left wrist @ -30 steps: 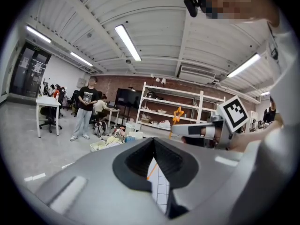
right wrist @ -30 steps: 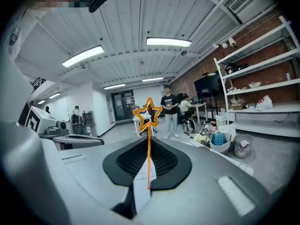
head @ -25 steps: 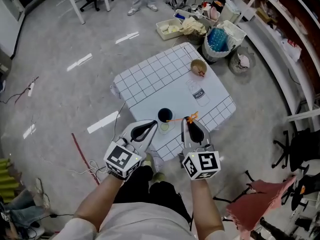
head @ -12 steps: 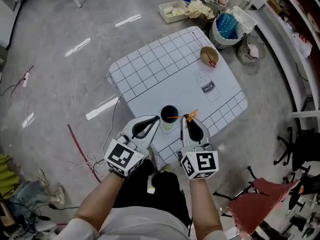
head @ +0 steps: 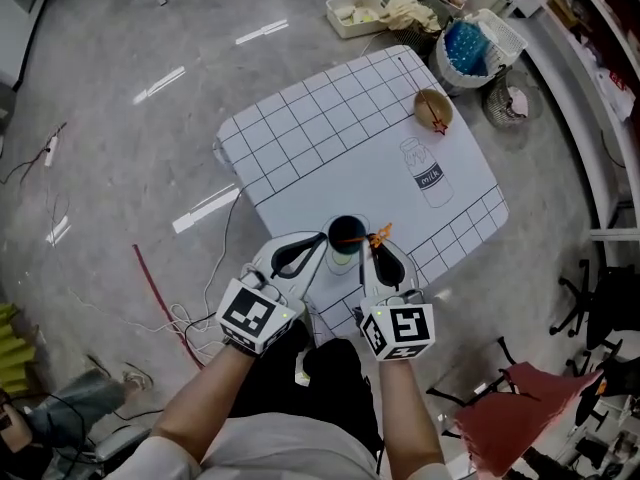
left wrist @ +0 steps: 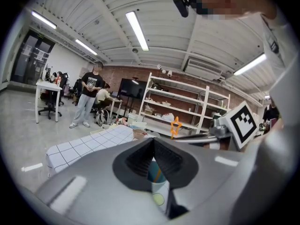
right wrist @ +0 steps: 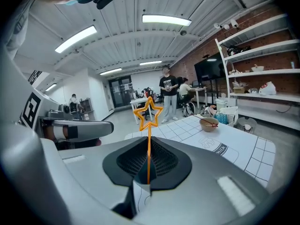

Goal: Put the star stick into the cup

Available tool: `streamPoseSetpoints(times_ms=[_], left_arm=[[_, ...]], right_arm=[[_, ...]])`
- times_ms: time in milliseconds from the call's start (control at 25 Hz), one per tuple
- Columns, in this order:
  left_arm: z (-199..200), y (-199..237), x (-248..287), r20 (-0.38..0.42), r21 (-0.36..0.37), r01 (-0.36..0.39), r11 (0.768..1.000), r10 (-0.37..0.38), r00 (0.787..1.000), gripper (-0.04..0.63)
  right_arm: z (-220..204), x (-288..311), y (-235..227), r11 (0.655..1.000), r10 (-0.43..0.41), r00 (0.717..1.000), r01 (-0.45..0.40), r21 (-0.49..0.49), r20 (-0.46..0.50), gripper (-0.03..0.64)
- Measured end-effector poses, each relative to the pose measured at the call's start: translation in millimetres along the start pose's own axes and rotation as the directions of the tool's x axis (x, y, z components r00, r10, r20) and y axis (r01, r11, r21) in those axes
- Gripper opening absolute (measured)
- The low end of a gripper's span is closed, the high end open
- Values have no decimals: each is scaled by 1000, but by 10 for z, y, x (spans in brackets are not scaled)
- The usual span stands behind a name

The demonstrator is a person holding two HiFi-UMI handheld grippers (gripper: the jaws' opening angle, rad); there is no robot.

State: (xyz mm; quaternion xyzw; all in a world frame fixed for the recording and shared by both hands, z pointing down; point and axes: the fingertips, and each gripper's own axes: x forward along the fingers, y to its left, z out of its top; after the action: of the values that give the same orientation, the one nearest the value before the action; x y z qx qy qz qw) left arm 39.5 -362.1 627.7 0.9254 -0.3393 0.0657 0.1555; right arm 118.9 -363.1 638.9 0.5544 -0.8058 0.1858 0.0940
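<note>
We are holding the star stick (head: 378, 236) at the cup (head: 345, 234)
Our right tool (head: 373, 241) is pinching the star stick, its tail dipping into the cup; our left tool (head: 322, 242) is clamping the cup on the desk (head: 330, 138).

**Legible text on the bench cover**
The one readable word, "milk", is printed in lower-case letters on the label of a bottle drawing (head: 428, 172). The drawing is outlined on the gridded cover of the bench (head: 300, 138), well ahead of the jaws of the right gripper (head: 376, 248) and off to their right.
</note>
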Motion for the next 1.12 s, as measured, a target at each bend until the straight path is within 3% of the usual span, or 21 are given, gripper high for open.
streamPoseSetpoints(times_ms=[480, 720, 1120], left_arm=[[-132, 82, 90, 2, -4, 5, 1000, -5, 1000, 6], [-138, 39, 126, -6, -5, 16, 1000, -16, 1000, 6], [-136, -122, 134, -29, -9, 32, 999, -32, 999, 6]], right_arm=[[-286, 175, -7, 1000, 15, 997, -15, -7, -81, 31], [-406, 121, -89, 998, -38, 986, 29, -57, -161, 37], [-656, -31, -198, 998, -61, 963, 60, -13, -264, 60]])
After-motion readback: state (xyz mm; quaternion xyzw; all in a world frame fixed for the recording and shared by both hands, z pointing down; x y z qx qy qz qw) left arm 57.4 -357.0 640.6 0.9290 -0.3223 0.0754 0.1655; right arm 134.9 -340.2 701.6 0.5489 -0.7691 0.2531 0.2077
